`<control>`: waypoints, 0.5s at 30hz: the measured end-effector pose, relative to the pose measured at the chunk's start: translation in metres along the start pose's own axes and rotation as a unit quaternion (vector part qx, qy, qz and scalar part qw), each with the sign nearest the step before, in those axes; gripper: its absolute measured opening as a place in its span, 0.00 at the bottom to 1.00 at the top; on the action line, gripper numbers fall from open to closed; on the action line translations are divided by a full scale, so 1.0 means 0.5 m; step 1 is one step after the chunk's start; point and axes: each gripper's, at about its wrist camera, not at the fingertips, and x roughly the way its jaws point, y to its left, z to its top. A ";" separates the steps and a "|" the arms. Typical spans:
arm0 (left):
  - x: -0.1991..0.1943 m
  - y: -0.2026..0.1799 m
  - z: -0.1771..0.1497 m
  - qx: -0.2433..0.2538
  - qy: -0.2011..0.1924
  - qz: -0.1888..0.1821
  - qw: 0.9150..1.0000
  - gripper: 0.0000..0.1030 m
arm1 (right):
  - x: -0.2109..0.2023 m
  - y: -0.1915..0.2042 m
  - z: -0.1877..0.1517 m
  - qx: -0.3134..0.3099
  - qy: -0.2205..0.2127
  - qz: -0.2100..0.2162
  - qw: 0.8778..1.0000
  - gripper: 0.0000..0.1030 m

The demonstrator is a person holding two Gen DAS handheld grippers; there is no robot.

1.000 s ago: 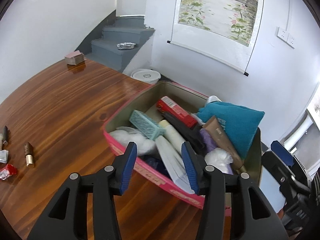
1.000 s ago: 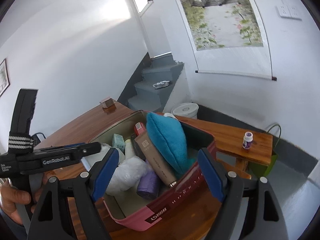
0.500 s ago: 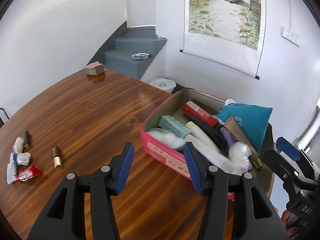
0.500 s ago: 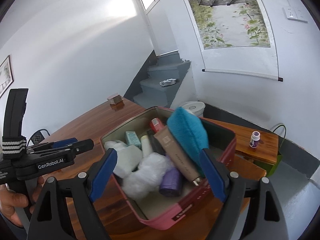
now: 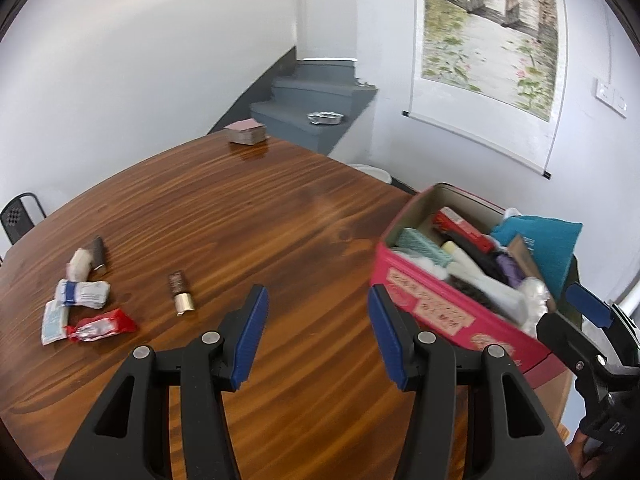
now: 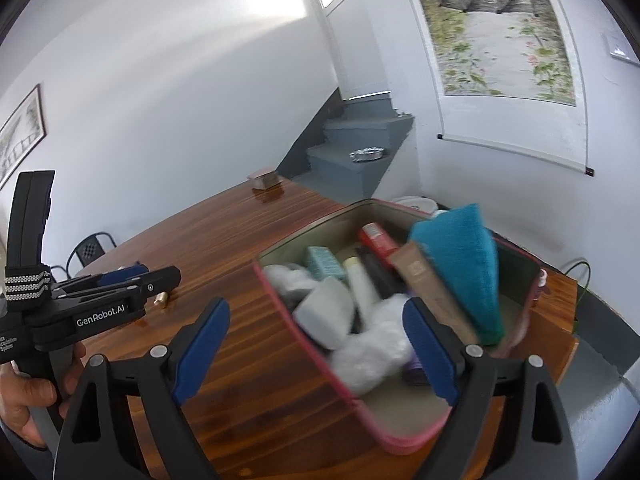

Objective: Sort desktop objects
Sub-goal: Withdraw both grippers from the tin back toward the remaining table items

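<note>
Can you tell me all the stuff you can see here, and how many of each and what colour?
table: one, brown wood, under everything
box: one, pink, right side of the table, packed with items
pouch: one, teal, standing up in the box's far right end
carton: one, red, inside the box
lipstick tube: one, brown and gold, lying on the table left of the box
red packet: one, red, at the left of the table
white packets: about three, white, beside the red packet
small block: one, pinkish, far edge of the table
scroll painting: one, green and grey, on the wall
left hand-held gripper: one, black with blue pads, open, empty
right hand-held gripper: one, black with blue pads, open, by the box
</note>
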 end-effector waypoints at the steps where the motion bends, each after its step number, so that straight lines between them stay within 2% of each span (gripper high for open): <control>1: -0.003 0.012 -0.001 -0.002 -0.001 0.004 1.000 0.54 | 0.003 0.005 -0.001 -0.002 0.001 0.002 1.000 0.90; 15: -0.018 0.140 -0.022 -0.033 -0.008 0.081 0.996 0.54 | 0.068 0.110 -0.019 -0.036 0.041 0.047 0.997 0.93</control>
